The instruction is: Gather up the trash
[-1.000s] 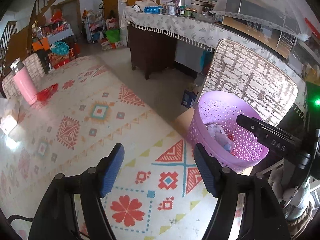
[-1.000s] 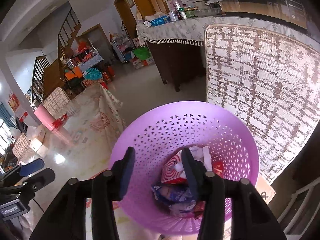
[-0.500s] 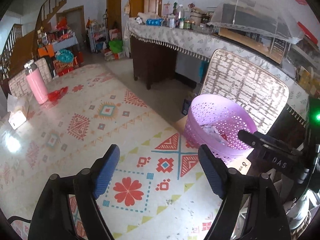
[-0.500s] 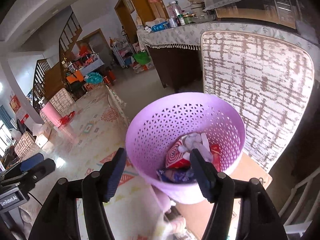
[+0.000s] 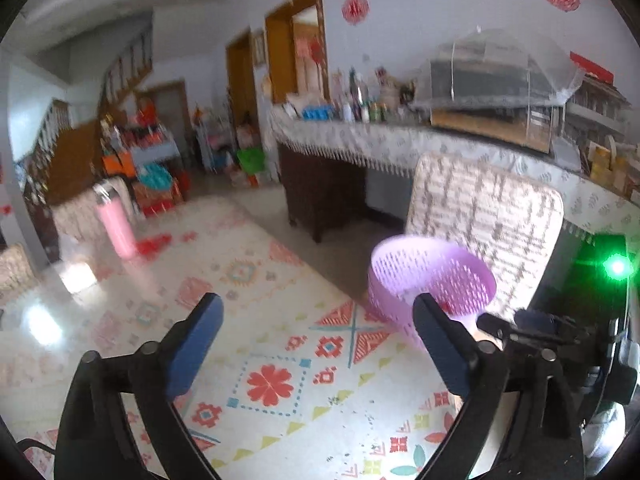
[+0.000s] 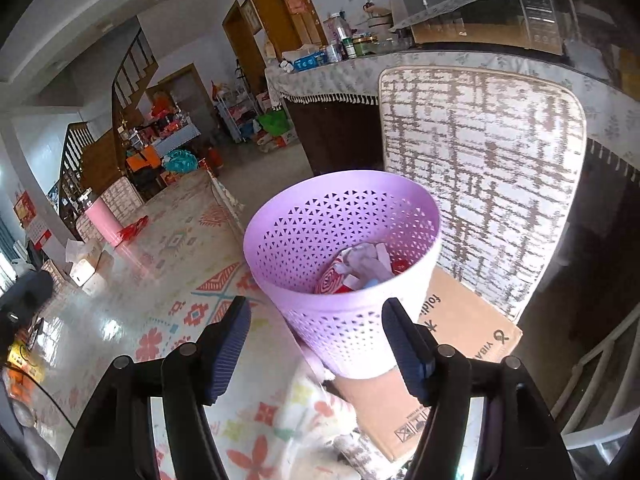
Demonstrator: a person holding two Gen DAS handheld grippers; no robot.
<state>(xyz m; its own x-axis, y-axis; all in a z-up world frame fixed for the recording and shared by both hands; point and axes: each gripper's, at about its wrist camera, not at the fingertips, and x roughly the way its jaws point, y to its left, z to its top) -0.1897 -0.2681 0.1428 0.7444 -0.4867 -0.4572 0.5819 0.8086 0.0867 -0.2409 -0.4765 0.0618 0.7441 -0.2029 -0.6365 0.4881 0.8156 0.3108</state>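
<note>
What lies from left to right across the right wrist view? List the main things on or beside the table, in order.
Pink bottle → red wrapper → lilac basket holding trash → cardboard box → patterned chair back.

My left gripper has just been opening, nothing between its blue pads, over the patterned tablecloth; the purple basket stands beyond its right finger.
</note>
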